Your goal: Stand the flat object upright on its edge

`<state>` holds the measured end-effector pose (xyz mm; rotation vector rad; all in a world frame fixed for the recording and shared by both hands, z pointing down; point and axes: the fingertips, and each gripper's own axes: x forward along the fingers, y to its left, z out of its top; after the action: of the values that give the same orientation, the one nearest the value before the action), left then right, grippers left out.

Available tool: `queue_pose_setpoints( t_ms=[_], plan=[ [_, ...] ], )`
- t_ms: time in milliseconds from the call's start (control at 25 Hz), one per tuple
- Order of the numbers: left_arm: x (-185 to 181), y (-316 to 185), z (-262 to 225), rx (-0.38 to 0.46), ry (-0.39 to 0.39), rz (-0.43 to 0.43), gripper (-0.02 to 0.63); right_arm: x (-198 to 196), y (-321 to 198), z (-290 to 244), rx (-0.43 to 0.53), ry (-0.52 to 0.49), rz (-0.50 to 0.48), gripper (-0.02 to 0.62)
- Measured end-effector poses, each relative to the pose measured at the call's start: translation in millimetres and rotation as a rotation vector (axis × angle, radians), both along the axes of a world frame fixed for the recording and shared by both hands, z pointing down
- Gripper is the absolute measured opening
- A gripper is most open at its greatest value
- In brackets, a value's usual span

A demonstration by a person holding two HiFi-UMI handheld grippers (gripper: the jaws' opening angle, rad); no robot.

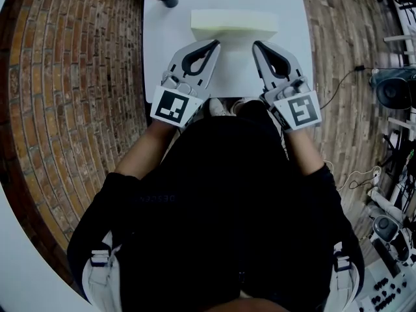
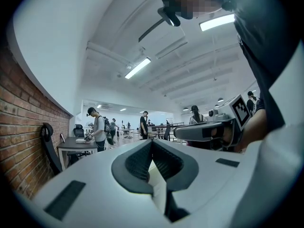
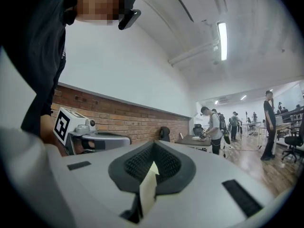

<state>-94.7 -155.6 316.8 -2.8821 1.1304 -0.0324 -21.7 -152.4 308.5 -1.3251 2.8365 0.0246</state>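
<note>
Foam slab (image 1: 234, 19): pale yellow, matte, rectangular, square-cut edges. Lies on far half of white round-cornered tabletop (image 1: 289, 18), long side toward grippers. Left gripper (image 1: 216, 43) and right gripper (image 1: 255, 43): smooth grey shells, black ribbed pads (image 2: 137, 163), both clenched tip to tip, gripping nothing, tips just beside slab's near edge. Rough red brick floor (image 1: 78, 77) around table.

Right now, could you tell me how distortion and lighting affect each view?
Head view: fisheye bends the brick floor, the white table glares, dark clothing loses detail. Left gripper view: black round vignette, ceiling lamp blown out. Right gripper view: same vignette, bright strip light.
</note>
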Motion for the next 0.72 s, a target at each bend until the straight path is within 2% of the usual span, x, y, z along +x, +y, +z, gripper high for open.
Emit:
queue_pose_setpoints(
  t_ms=[720],
  plan=[
    [12.0, 0.6, -1.2, -0.006, 0.001, -0.001, 0.02, 5.5, 2.0, -6.2, 0.003, -0.022, -0.003, 0.006]
  ],
)
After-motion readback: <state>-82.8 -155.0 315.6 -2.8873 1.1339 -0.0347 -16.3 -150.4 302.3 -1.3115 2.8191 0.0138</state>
